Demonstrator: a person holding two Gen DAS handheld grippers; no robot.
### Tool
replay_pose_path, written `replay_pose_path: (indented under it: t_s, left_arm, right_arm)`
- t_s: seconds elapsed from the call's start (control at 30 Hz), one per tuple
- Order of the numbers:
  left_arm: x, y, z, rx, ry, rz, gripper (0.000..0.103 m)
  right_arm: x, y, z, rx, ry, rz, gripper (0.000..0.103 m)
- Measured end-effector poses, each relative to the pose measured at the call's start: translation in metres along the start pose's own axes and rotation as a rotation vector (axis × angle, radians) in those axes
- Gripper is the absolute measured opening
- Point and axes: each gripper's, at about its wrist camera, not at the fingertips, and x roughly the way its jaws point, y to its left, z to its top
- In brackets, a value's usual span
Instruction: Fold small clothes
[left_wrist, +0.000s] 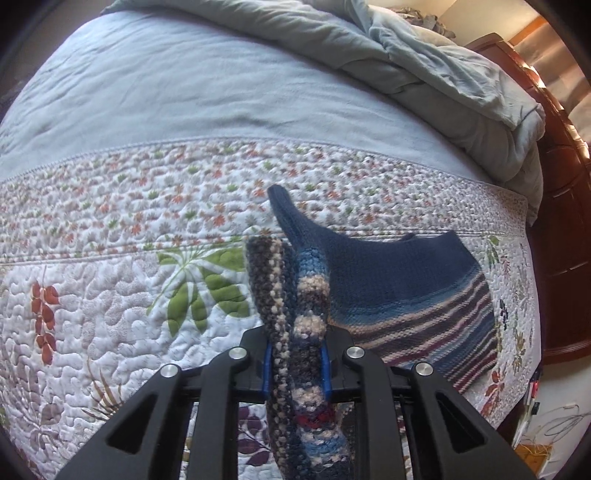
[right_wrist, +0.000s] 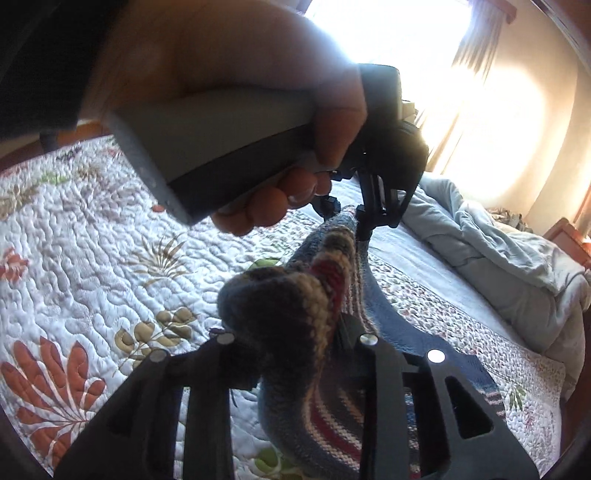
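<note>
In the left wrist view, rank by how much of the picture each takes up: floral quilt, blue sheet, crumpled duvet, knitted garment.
1. Floral quilt
2. Blue sheet
3. Crumpled duvet and knitted garment look about equal; the garment is nearest the lens, so I won't rank them.

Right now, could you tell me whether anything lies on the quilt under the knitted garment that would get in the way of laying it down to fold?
Nothing visible does. Both tongs, left and right, grip the knitted garment, and the floral quilt below is bare.
</note>
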Motion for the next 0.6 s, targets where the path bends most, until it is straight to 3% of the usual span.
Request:
replay_pose_path:
  t_s: [0.23,0.37,0.6]
  left_arm:
    - [-0.021,-0.044,0.003,0.012,-0.025,0.042,0.019]
    - [-0.029,-0.073,0.001,0.043,-0.028,0.067,0.019]
    - [-0.03,-0.116,0.0,0.071,-0.035,0.102,0.019]
  right_arm:
    - [-0.032,-0.059,0.0,0.238,-0.012,0.058,0.026]
    - [-0.047,-0.087,-0.021,0.405,-0.043,0.101,0.025]
    - [-0.065,-0.133,-0.046,0.561,-0.073,0.18,0.024]
